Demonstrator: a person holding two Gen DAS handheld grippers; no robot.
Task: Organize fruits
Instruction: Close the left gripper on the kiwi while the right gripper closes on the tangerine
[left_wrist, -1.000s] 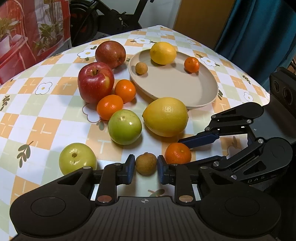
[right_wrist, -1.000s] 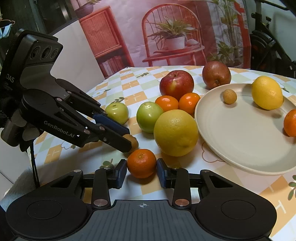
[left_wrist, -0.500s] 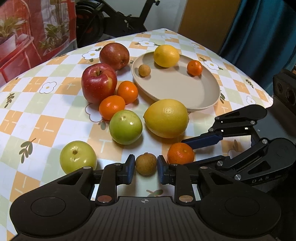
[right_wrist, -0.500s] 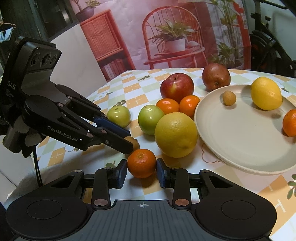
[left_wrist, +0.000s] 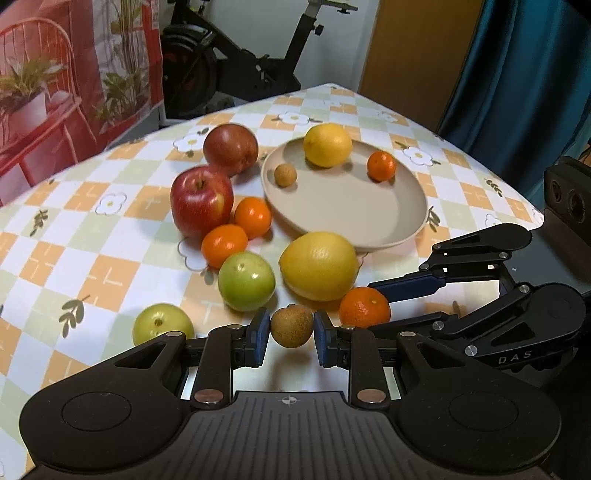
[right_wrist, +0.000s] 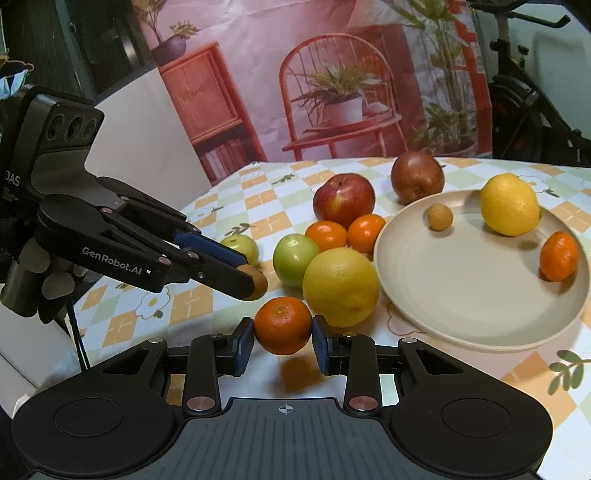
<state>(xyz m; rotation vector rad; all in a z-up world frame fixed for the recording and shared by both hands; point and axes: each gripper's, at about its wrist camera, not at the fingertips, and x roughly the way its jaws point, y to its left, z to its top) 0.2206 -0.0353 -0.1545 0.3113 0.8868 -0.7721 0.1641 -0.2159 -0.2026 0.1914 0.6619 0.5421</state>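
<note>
Left gripper (left_wrist: 291, 334): matte black plastic body, ribbed centre panel w/ small white crosshair mark, round recessed disc each side. Two black fingers (left_wrist: 216, 363) on linkage arms, copper-coloured round pivot caps near base, dark blue pads at tips. Seen from right wrist cam: black parallel-bar linkage, silver screws at joints, white "GenRobot.AI" lettering on side, "DAS" on upper block, which carries a row of round lens holes. Thin black cable hangs below handle. Hand (right_wrist: 55, 277) on handle wears a glove, grey fingertips, dark back.

Right gripper (right_wrist: 283, 334): same build; black, blue pads, copper caps, crosshair mark, "DAS" in white on side link.
</note>
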